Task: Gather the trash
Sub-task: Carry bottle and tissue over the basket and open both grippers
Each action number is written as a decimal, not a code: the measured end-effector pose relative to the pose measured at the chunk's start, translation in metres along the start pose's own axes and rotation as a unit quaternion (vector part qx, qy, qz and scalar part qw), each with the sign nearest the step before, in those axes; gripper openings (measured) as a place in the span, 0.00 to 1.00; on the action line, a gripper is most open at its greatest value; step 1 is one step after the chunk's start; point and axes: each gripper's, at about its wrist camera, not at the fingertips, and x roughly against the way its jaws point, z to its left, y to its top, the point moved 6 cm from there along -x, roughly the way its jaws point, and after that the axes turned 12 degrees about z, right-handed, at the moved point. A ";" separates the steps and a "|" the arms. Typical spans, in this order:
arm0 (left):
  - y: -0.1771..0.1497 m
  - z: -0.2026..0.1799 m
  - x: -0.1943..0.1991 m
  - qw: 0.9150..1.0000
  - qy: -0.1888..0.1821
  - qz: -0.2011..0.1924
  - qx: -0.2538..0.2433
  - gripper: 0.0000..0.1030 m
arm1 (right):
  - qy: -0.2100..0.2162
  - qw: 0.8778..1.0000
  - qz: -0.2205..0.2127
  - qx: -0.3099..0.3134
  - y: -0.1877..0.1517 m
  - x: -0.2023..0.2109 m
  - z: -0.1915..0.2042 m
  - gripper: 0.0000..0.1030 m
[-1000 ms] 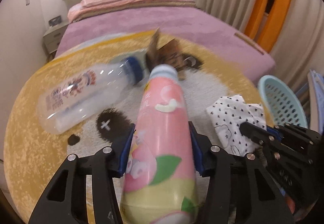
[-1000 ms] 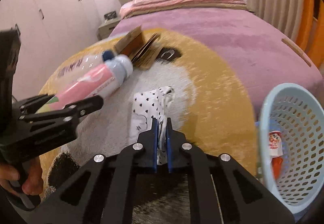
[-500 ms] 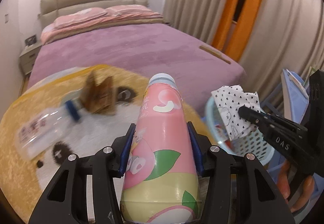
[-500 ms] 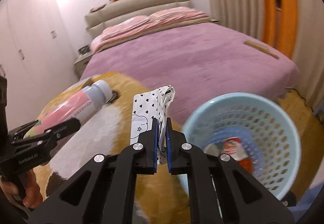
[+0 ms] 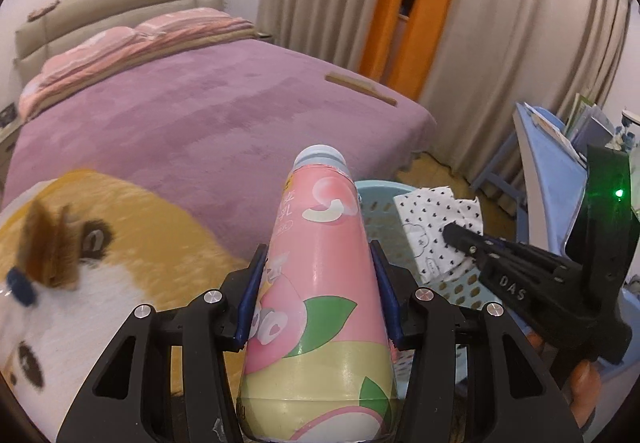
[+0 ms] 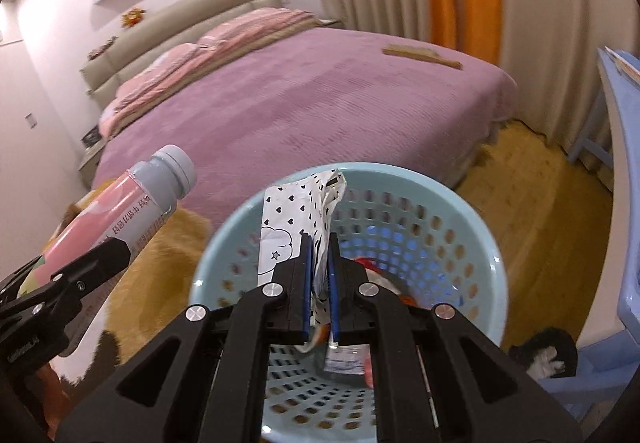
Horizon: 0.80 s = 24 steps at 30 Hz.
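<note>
Both grippers have swung from the rug to the basket [image 6: 472,219]. Nearest, the right gripper [image 6: 320,263] pinches the spotted wrapper [image 6: 288,211] tight over the basket mouth; the left gripper [image 5: 316,291] clamps the pink bottle [image 5: 320,263] beside its rim. Release should wait until each hangs squarely above the opening, the purple bed [image 6: 320,95] beyond.

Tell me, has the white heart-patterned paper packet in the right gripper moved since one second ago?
Yes. The white heart-patterned paper packet, clamped in the right gripper, went from above the yellow rug to above the pale blue plastic basket.
</note>
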 end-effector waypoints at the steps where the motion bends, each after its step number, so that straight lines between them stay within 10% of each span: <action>1: 0.002 -0.004 -0.006 1.000 -0.001 0.003 -0.004 0.46 | -0.006 1.000 0.004 -0.006 0.001 -0.004 -0.006 0.05; 11: 0.008 -0.017 -0.028 0.999 -0.031 0.021 -0.006 0.61 | -0.007 0.998 0.038 -0.053 0.002 -0.034 -0.036 0.10; 16: 0.002 -0.012 -0.014 0.999 -0.033 0.006 -0.001 0.64 | 0.006 0.996 0.035 -0.076 -0.002 -0.032 -0.045 0.49; 24: -0.016 0.011 0.020 0.999 -0.039 -0.018 0.018 0.64 | 0.022 0.999 0.019 -0.041 -0.005 -0.008 -0.011 0.49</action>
